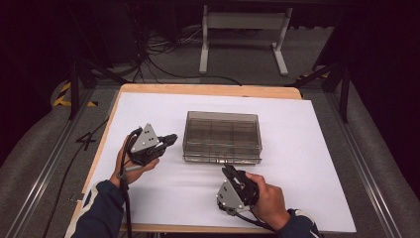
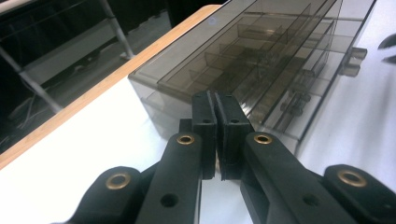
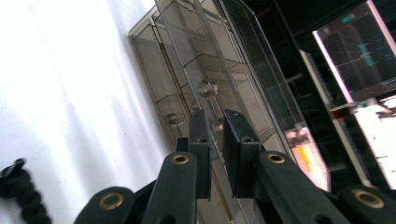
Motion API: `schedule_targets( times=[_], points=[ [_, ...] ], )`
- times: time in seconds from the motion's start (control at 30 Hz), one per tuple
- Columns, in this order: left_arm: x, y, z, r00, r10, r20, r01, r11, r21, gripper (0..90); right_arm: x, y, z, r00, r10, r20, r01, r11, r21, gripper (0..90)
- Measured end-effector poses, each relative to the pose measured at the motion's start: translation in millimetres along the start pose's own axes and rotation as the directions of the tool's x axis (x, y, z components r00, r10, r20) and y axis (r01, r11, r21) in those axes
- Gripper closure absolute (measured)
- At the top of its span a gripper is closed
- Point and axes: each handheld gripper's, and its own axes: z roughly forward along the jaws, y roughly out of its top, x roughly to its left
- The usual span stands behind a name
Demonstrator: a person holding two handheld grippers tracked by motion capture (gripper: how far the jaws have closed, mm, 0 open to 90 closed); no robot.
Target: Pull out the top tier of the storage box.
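With the left hand-held gripper [image 1: 171, 139] pinched closed and the right hand-held gripper [image 1: 227, 171] narrowly parted, the light compartment box [image 1: 222, 136] could skid toward the bench's far edge.

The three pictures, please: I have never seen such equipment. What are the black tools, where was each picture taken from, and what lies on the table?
A person sits at a table and holds a hand tool in each hand. Each tool ends in black tongs. The high view looks down from above: the left tongs point at the left end of a smoky clear plastic box with compartments, and the right tongs point at its front. The box rests on a white sheet. The other two pictures come from cameras riding on the tools. The left tongs are closed on nothing; the right tongs stand slightly apart. Neither holds anything.
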Motion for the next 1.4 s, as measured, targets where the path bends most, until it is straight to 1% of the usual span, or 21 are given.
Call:
schedule_targets(
  times=[0.13, 0.27, 0.3, 0.33, 0.43, 0.47, 0.53, 0.57, 0.6, 0.63, 0.67, 0.7, 0.83, 0.9, 0.93, 1.0, 1.1, 1.17, 1.33, 1.37, 1.4],
  points=[
    [-4.3, -9.6, -10.8, 0.9999, -0.003, -0.011, 0.003, 1.0000, 0.001, 86.9, -11.0, -12.0, -6.6, 0.9965, 0.068, -0.048, -0.069, 0.997, -0.016, 81.5],
    [-10.3, -22.5, -20.8, 0.9996, -0.020, -0.019, 0.020, 0.9998, 0.006, 86.0, -21.5, -26.5, -13.6, 0.9798, 0.164, -0.114, -0.169, 0.985, -0.028, 81.3],
    [-10.3, -22.5, -20.8, 0.9996, -0.020, -0.019, 0.020, 0.9998, 0.006, 85.4, -21.5, -26.5, -13.6, 0.9798, 0.164, -0.114, -0.169, 0.985, -0.028, 81.3],
    [-11.3, -25.0, -22.8, 0.9994, -0.024, -0.023, 0.025, 0.9997, 0.007, 85.4, -25.5, -33.2, -16.9, 0.9678, 0.201, -0.152, -0.208, 0.978, -0.033, 81.2],
    [-15.0, -33.5, -29.1, 0.9989, -0.039, -0.026, 0.040, 0.9992, 0.004, 85.7, -29.6, -44.8, -22.5, 0.9441, 0.247, -0.219, -0.261, 0.964, -0.039, 81.3],
    [-17.4, -37.2, -30.4, 0.9985, -0.049, -0.025, 0.049, 0.9988, 0.001, 85.7, -29.8, -47.7, -24.0, 0.9396, 0.258, -0.225, -0.272, 0.961, -0.036, 81.2],
    [-21.1, -44.8, -32.0, 0.9980, -0.057, -0.026, 0.057, 0.9984, 0.004, 85.5, -31.0, -54.8, -27.8, 0.9199, 0.290, -0.264, -0.311, 0.950, -0.039, 81.1],
    [-23.6, -49.4, -31.9, 0.9979, -0.059, -0.025, 0.060, 0.9982, 0.009, 85.1, -31.3, -58.1, -30.1, 0.9125, 0.300, -0.278, -0.323, 0.945, -0.041, 80.8],
    [-23.6, -49.4, -31.9, 0.9979, -0.059, -0.025, 0.060, 0.9982, 0.009, 84.8, -31.3, -58.1, -30.1, 0.9125, 0.300, -0.278, -0.323, 0.945, -0.041, 80.8],
    [-26.8, -55.7, -32.4, 0.9980, -0.056, -0.031, 0.057, 0.9982, 0.018, 84.7, -31.9, -63.5, -34.3, 0.8893, 0.326, -0.320, -0.361, 0.931, -0.053, 80.5],
    [-26.8, -55.7, -32.4, 0.9980, -0.056, -0.031, 0.057, 0.9982, 0.018, 84.1, -31.8, -65.3, -35.6, 0.8782, 0.338, -0.339, -0.377, 0.925, -0.054, 80.1],
    [-28.1, -58.3, -33.3, 0.9977, -0.064, -0.021, 0.064, 0.9977, 0.020, 84.1, -31.8, -65.3, -35.6, 0.8782, 0.338, -0.339, -0.377, 0.925, -0.054, 80.1],
    [-36.7, -67.9, -39.3, 0.9977, -0.067, -0.011, 0.068, 0.9976, 0.016, 80.5, -25.1, -67.6, -38.3, 0.8321, 0.348, -0.432, -0.415, 0.907, -0.069, 76.9],
    [-40.2, -73.8, -40.8, 0.9976, -0.069, -0.001, 0.069, 0.9974, 0.020, 79.6, -16.7, -64.4, -36.8, 0.8178, 0.333, -0.470, -0.409, 0.910, -0.067, 75.1],
    [-40.2, -73.8, -40.8, 0.9976, -0.069, -0.001, 0.069, 0.9974, 0.020, 78.9, -16.7, -64.4, -36.8, 0.8178, 0.333, -0.470, -0.409, 0.910, -0.067, 75.1],
    [-42.2, -79.3, -41.5, 0.9966, -0.083, 0.004, 0.083, 0.9963, 0.023, 78.2, -9.3, -62.1, -34.8, 0.8024, 0.319, -0.505, -0.404, 0.912, -0.067, 73.8],
    [-45.8, -85.0, -41.5, 0.9961, -0.088, 0.004, 0.088, 0.9959, 0.024, 76.6, -0.9, -60.3, -32.1, 0.7917, 0.294, -0.536, -0.389, 0.918, -0.072, 72.6],
    [-45.6, -86.8, -42.2, 0.9935, -0.114, 0.004, 0.114, 0.9935, -0.007, 75.3, 3.4, -59.9, -30.0, 0.7836, 0.281, -0.554, -0.379, 0.923, -0.067, 71.3],
    [-45.6, -90.6, -38.8, 0.9915, -0.130, 0.010, 0.130, 0.9915, -0.003, 70.0, 8.7, -63.4, -21.8, 0.7459, 0.276, -0.606, -0.391, 0.918, -0.063, 69.9],
    [-45.8, -91.1, -37.7, 0.9919, -0.126, 0.011, 0.126, 0.9920, 0.001, 70.0, 8.7, -63.4, -21.8, 0.7459, 0.276, -0.606, -0.391, 0.918, -0.063, 69.9],
    [-46.1, -91.7, -36.4, 0.9918, -0.127, 0.015, 0.127, 0.9919, 0.004, 68.7, 11.4, -63.3, -19.2, 0.7375, 0.273, -0.618, -0.386, 0.921, -0.054, 69.5]
  ],
)
